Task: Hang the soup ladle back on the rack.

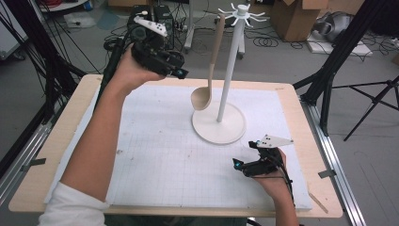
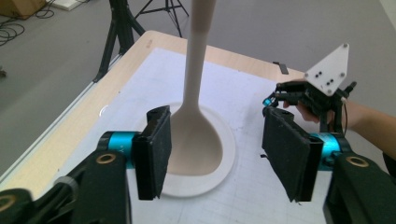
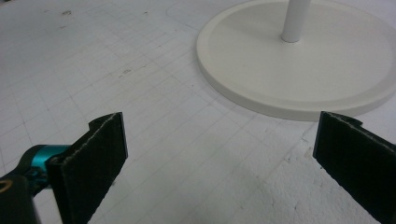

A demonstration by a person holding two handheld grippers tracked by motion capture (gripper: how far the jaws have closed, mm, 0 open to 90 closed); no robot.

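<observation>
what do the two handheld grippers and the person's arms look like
Both grippers are black with two flat, dark, foam-like pads on teal metal collars and brass-coloured pivots. The left gripper carries a white plate on top; the right gripper carries a grey three-cornered plate with small dark holes, and a black cable trails from it. The left arm wears a white sleeve pushed up near the elbow.
</observation>
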